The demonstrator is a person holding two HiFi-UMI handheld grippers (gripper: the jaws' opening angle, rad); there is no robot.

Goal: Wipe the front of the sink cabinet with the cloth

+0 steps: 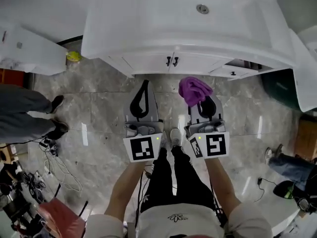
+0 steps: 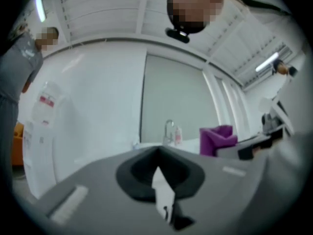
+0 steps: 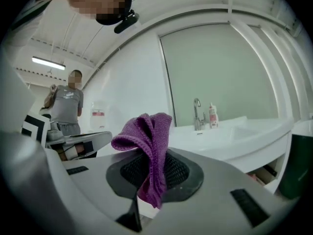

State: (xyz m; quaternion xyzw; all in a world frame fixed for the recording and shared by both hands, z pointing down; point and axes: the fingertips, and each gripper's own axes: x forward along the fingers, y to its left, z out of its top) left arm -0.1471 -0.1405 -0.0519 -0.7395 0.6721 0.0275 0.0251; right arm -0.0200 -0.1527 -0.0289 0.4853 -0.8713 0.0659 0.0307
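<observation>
- The left gripper [image 1: 144, 89] has its fingers pressed together, with nothing in them.
- The right gripper [image 1: 202, 106] pinches the purple cloth [image 1: 194, 89]. The cloth pokes up out of its tips.
- Both are held over the grey floor [image 1: 99, 108].
- The white sink cabinet [image 1: 148, 62] is close ahead of the cloth, not touching it.
- Two dark handles [image 1: 172, 61] sit on its doors.

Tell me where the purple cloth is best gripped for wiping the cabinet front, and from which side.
Probably by its gathered folds, from the side away from the cabinet front, as the right gripper holds the cloth now: jaws shut on the folds, loose bunch jutting past the tips toward the doors.
</observation>
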